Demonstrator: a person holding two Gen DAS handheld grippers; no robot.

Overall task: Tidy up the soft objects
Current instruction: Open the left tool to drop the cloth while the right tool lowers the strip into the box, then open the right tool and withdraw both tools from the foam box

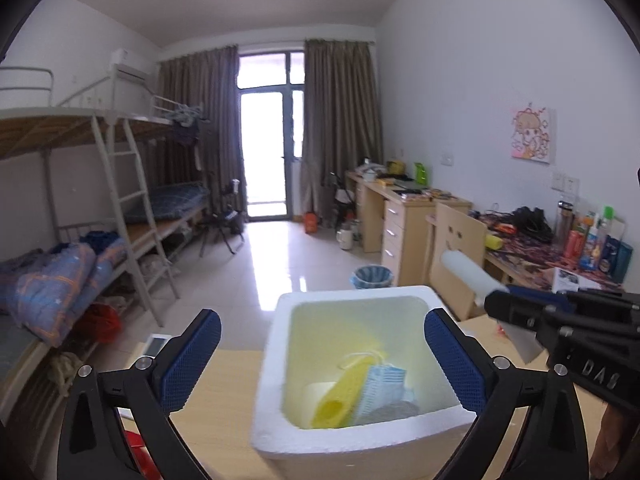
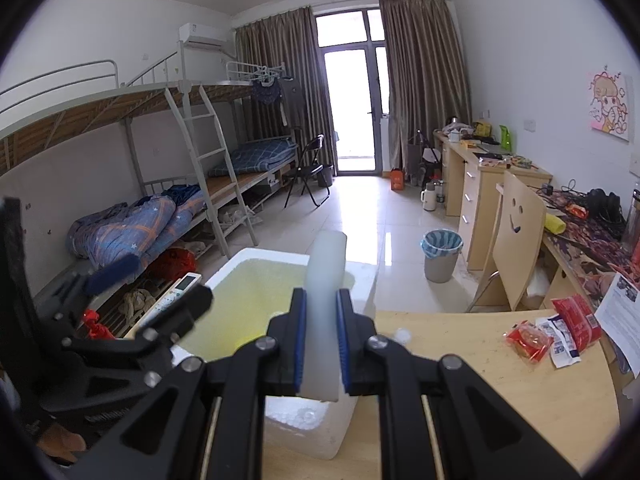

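Note:
A white foam box [image 1: 352, 440] stands on the wooden table [image 1: 216, 420], and it also shows in the right wrist view [image 2: 256, 258]. Inside lie a yellow foam piece [image 1: 340, 396] and a light blue cloth [image 1: 384, 388]. My left gripper [image 1: 322, 360] is open and empty, its blue pads either side of the box. My right gripper [image 2: 322, 340] is shut on a white foam tube [image 2: 325, 304] and holds it above the box's right rim. The tube [image 1: 468, 272] shows in the left wrist view, sticking out of the right gripper [image 1: 520, 312].
Red snack packets [image 2: 556, 332] and a paper sheet [image 2: 620, 320] lie on the table's right side. A remote control [image 2: 178, 292] lies left of the box. A wooden chair [image 2: 516, 240], a bin [image 2: 440, 256], desks and bunk beds [image 2: 140, 216] stand beyond.

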